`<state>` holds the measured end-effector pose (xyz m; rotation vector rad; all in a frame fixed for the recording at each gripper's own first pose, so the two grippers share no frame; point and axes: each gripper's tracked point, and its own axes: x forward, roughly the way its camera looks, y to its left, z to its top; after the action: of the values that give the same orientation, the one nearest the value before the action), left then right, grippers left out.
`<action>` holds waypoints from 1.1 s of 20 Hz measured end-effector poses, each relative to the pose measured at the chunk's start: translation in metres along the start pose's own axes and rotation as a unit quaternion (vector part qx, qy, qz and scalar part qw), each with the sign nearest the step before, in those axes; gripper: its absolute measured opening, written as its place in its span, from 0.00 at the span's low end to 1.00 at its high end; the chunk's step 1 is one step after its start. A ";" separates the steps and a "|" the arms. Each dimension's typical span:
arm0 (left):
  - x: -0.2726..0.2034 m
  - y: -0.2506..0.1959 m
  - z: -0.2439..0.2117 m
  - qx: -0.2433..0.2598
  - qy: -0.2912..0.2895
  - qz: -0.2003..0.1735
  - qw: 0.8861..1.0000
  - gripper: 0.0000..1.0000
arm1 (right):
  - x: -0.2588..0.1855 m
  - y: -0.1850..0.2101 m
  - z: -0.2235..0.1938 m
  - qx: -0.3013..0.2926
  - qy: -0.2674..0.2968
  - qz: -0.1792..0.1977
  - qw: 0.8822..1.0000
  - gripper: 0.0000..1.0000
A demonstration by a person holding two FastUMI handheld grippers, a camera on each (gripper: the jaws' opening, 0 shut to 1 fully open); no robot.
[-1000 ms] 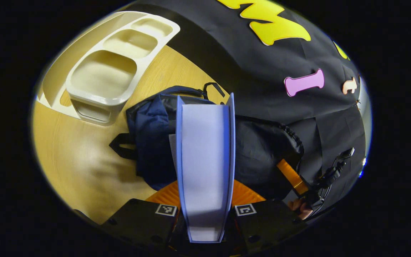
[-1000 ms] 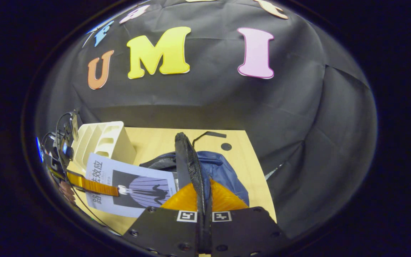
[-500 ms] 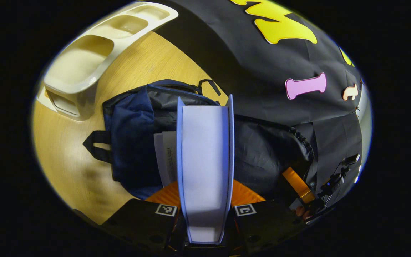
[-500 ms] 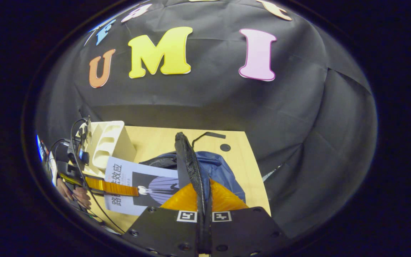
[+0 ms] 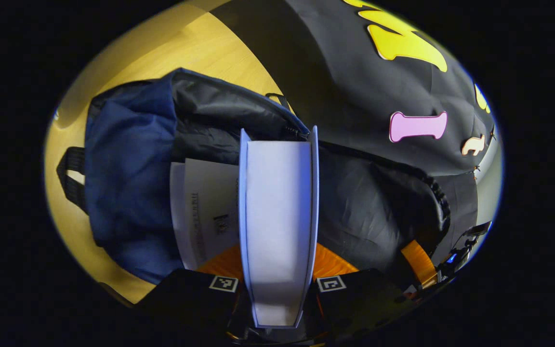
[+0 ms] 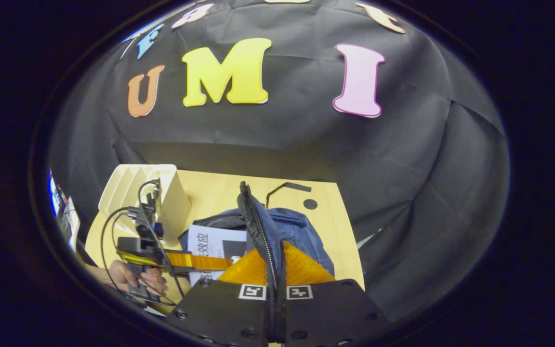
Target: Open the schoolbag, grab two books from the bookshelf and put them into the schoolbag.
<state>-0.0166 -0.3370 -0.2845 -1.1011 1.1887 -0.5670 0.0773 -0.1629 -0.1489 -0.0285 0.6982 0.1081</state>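
Left gripper [image 5: 277, 262]: its two fingers are clamping a pale blue book [image 5: 277, 217] between them, the book standing edge-on and running toward 12 o'clock in the left gripper view.
Book, seen from the side: in the right gripper view the same book [image 6: 212, 246] is sitting at 9 o'clock of the schoolbag's mouth, its far end passing behind the raised edge of the bag.
Schoolbag [image 5: 128, 178]: navy with a black lining, it is lying open on the wooden table [image 5: 181, 43], filling the left gripper view from 9 to 3 o'clock.
Second book [image 5: 205, 212]: a white cover is lying inside the bag opening, just beside the held book at its 9 o'clock.
Right gripper [image 6: 276, 270]: its fingers are pressing together on the schoolbag's zipper edge [image 6: 258, 226], holding it upright toward 12 o'clock.
Bookshelf [image 6: 140, 193]: a cream rack is standing on the table at 10 o'clock of the bag in the right gripper view.
Hand [image 6: 135, 277]: it is gripping the left gripper's handle at 8 o'clock.
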 end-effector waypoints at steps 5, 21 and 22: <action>0.027 0.015 -0.003 -0.008 0.029 0.009 0.999 0.47 | 0.003 0.005 -0.001 -0.003 0.003 0.007 1.000 0.01; -0.050 0.054 -0.007 0.069 0.106 0.226 0.966 0.84 | 0.011 0.027 -0.012 0.011 0.003 0.026 1.000 0.01; -0.065 0.052 -0.004 0.086 0.105 0.245 0.960 0.84 | 0.011 0.030 -0.012 0.012 0.002 0.028 1.000 0.01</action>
<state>-0.0513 -0.2635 -0.3028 -0.5740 1.5045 -0.3943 0.0746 -0.1327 -0.1654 0.0139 0.7043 0.1535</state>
